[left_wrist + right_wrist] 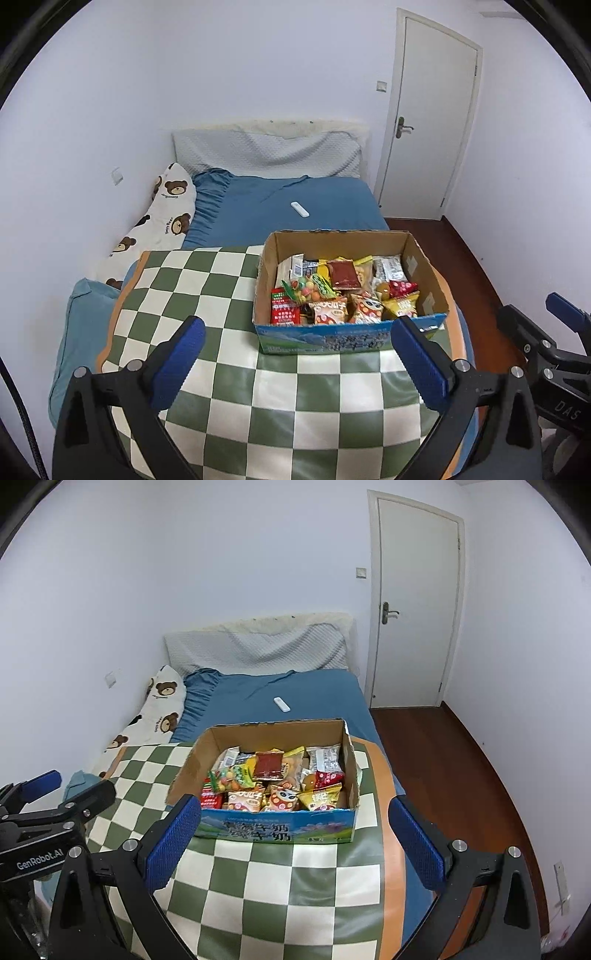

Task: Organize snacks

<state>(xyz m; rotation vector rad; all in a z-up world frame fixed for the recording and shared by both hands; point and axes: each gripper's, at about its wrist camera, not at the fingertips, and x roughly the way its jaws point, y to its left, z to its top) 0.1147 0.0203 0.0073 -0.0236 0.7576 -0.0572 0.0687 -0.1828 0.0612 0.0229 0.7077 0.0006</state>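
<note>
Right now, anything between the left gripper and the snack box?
No. In the left wrist view only bare checkered mat separates the open left gripper from the snack box; nothing lies on that stretch.

The lower layers of snack packets [341,291] are hidden beneath the top ones inside the cardboard box [424,266], and the print on the wrappers is too small to be read. The box's near wall is partly covered by the blue fingers [173,843] in the right wrist view. The checkered mat [229,295] is cut off at the bottom edge. The white object [299,209] on the bed cannot be identified.
</note>
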